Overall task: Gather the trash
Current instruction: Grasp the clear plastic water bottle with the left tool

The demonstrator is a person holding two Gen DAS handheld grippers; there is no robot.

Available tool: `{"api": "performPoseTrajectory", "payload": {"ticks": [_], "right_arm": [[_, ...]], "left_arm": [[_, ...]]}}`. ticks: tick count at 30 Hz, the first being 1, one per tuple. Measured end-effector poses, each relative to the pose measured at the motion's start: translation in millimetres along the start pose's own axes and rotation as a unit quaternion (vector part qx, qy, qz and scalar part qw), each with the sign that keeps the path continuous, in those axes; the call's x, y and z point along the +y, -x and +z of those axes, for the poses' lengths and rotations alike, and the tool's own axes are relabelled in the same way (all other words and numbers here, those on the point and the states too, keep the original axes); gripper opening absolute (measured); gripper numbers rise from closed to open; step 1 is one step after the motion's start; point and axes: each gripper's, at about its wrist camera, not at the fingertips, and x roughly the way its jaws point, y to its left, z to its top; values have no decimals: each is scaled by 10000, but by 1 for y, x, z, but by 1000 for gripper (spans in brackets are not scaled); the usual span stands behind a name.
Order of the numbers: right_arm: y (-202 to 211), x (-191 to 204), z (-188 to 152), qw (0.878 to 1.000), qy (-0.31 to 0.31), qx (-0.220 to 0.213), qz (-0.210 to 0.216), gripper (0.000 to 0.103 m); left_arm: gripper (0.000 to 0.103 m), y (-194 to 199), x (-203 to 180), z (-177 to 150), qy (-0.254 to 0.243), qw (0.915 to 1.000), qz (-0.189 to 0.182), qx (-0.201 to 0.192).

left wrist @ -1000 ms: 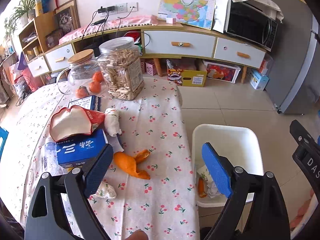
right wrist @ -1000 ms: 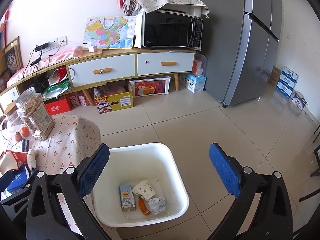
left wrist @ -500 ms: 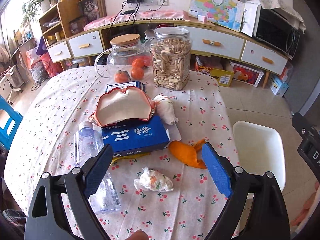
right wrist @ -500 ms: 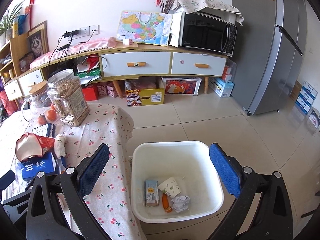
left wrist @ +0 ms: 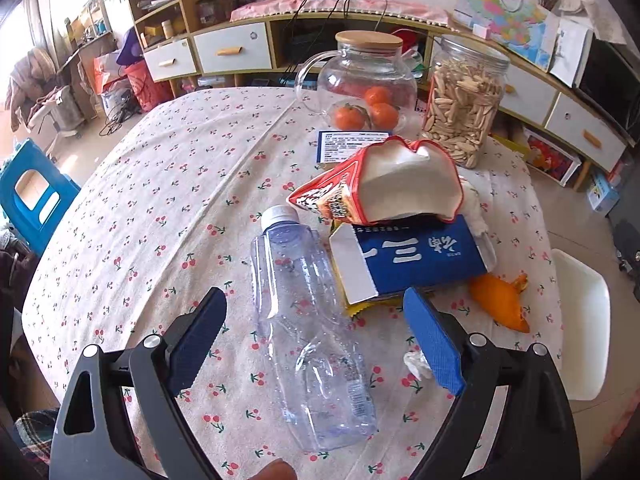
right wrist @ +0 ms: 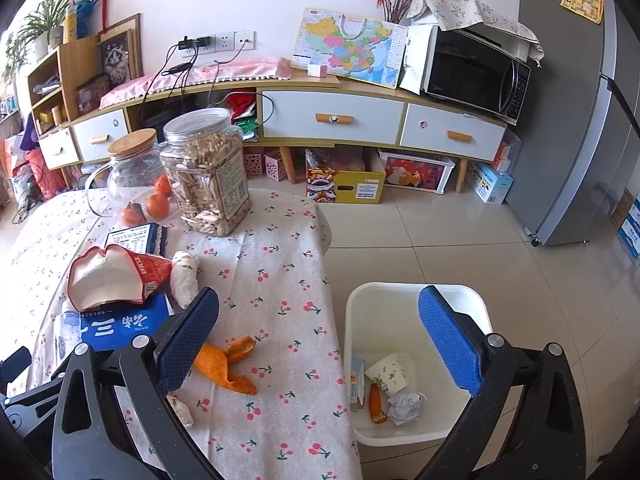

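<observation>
The left hand-held gripper (left wrist: 316, 336) hangs wide open and empty over a clear plastic bottle (left wrist: 308, 328) lying at the frame's lower centre on the surface (left wrist: 160, 208). The right hand-held gripper (right wrist: 320, 340), also open and empty, frames an orange peel (right wrist: 228, 364) and the white bin (right wrist: 416, 364) at lower right.

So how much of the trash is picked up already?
Some is done: a paper cup, a small carton, a bit of peel and a crumpled paper lie in the white bin. Nothing is held; both the left hand-held gripper and the right hand-held gripper are open. Still on the table: an empty bottle, orange peel, a snack bag, a blue box and tissues.
</observation>
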Motion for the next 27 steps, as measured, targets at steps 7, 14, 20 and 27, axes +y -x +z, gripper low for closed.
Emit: {"api": "performPoseTrajectory", "payload": {"ticks": [7, 14, 20, 27], "right_arm": [[-6, 28, 7, 9990, 170, -11, 424, 96], [-9, 62, 10, 9907, 850, -119, 1051, 96], [-21, 93, 6, 9763, 1129, 264, 1825, 96], [-25, 113, 3, 9630, 1154, 467, 2392, 96]], "left_arm": [[88, -31, 32, 7, 237, 9973, -245, 658], [87, -65, 42, 9, 263, 9898, -685, 1223], [49, -72, 42, 5, 178, 9869, -1010, 1243], [49, -55, 75, 9, 609, 9885, -946, 1011]]}}
